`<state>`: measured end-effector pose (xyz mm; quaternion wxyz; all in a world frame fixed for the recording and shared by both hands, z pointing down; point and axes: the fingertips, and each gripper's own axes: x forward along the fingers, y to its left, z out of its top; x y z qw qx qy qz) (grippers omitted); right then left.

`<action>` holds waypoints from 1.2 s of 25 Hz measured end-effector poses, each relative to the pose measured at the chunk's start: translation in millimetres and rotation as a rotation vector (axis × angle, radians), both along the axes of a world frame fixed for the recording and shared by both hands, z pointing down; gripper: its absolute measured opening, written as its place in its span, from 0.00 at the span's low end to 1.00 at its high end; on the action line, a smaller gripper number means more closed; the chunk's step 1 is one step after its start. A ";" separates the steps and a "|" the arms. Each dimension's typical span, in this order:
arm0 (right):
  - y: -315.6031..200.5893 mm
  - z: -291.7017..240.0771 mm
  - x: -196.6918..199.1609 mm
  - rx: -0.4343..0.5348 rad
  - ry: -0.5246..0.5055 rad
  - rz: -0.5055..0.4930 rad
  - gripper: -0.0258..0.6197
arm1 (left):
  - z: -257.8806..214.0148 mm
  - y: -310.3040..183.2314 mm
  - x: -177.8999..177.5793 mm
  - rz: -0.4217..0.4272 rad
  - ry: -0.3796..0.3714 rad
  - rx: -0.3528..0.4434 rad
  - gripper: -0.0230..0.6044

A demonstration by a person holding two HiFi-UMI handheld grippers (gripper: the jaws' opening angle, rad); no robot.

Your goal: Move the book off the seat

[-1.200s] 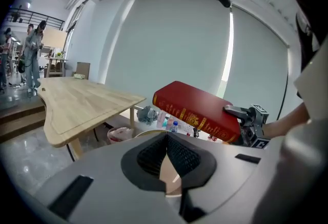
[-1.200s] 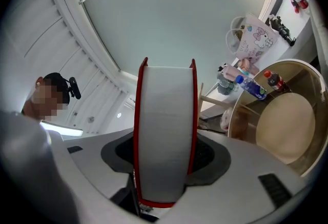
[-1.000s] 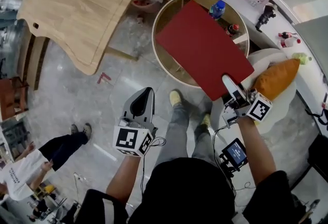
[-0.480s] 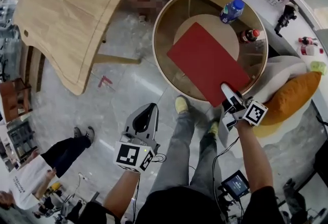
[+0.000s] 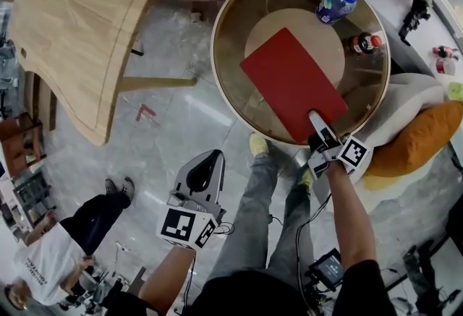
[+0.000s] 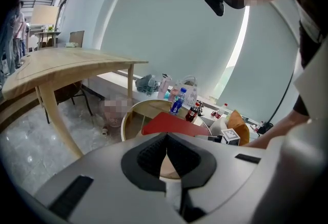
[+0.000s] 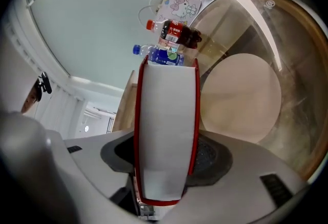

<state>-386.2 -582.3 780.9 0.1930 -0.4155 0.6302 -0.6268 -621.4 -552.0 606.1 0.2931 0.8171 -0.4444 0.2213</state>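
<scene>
A red book (image 5: pixel 293 83) hangs flat over the round glass table (image 5: pixel 217 83), gripped at its near corner by my right gripper (image 5: pixel 316 126). In the right gripper view the book's white page edge (image 7: pixel 166 130) stands between both pads, which press on its red covers. The white seat (image 5: pixel 405 97) with an orange cushion (image 5: pixel 423 137) lies to the right of the book, apart from it. My left gripper (image 5: pixel 206 163) hovers over the floor at lower left; its pads (image 6: pixel 154 156) meet with nothing between them. From the left gripper view the red book (image 6: pixel 171 124) shows beyond the jaws.
A blue-capped bottle (image 5: pixel 336 3) and a cola bottle (image 5: pixel 364 43) stand on the far side of the glass table. A large wooden table (image 5: pixel 79 25) fills the upper left. A person (image 5: pixel 65 235) stands at lower left. My own legs (image 5: pixel 260 206) are below the table's rim.
My right gripper has come down with the book, from above the table and seat edge to low over the glass top. The left gripper has sunk too.
</scene>
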 end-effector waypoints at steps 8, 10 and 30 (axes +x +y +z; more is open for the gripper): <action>13.9 32.8 -3.5 -0.152 0.082 -0.046 0.50 | 2.2 -3.5 -9.5 0.007 0.006 -0.001 0.06; 20.4 42.4 2.9 -0.220 0.138 -0.035 0.52 | 3.7 -1.8 -11.1 0.005 0.008 -0.001 0.06; 61.0 2.4 45.6 -0.340 0.519 -0.213 0.58 | -43.4 24.3 3.2 0.027 0.009 0.068 0.06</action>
